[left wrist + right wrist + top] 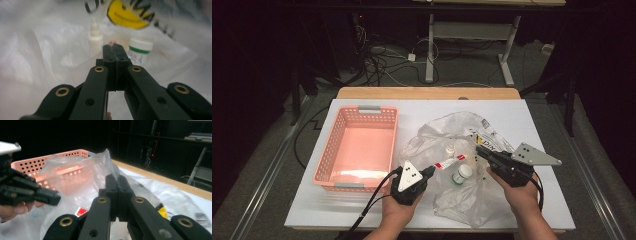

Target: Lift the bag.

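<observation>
White tabletop in dark room, cables on floor.

The basket at left is salmon pink; the clear plastic bag bears a yellow smiley; the jar is white with a green band.

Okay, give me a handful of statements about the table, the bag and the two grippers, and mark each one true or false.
1. The pink basket is empty. True.
2. A white bottle with a green band lies inside the clear plastic bag. True.
3. The left gripper has wide open jaws. False: they are shut.
4. The right gripper pinches the bag's plastic. True.
5. The red and white tube sits in the basket. False: it is in the bag.
</observation>
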`<state>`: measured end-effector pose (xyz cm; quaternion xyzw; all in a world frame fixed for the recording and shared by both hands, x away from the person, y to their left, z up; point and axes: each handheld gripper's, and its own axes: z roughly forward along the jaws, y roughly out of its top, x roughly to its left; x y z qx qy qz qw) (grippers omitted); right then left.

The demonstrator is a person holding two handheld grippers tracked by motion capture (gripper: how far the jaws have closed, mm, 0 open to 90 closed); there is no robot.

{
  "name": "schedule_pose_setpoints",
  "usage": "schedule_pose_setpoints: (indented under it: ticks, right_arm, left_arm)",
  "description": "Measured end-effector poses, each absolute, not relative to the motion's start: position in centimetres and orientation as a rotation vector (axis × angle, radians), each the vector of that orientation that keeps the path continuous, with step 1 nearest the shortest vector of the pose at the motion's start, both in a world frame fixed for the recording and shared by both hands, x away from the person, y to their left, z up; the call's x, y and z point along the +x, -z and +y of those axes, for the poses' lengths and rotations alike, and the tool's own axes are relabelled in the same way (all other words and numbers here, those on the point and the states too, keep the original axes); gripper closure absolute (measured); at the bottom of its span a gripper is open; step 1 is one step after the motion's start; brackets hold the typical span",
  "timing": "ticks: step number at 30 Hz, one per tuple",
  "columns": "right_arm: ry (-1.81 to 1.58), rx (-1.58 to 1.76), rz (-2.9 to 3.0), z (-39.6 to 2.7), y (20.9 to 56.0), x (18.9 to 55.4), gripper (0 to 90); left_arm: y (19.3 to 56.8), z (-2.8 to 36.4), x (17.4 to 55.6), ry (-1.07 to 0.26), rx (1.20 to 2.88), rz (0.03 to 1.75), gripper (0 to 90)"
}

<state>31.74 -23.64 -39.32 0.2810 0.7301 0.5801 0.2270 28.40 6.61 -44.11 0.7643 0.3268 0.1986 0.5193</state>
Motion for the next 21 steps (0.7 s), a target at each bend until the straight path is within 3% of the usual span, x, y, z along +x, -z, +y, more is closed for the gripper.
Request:
schedule_pose_setpoints:
  ticks: [10,21]
  right_arm:
    - [-1.642,0.754,1.939,-22.9,37.7,32.1,90.0]
    - [-1.667,0.763,1.83,-22.7,34.6,34.0,90.0]
  left_arm:
    - [39.3,6.2,30.3,-0.587,1.704,0.721,88.6]
    - [34.2,4.2,32.6,-0.692,1.679,0.61,88.7]
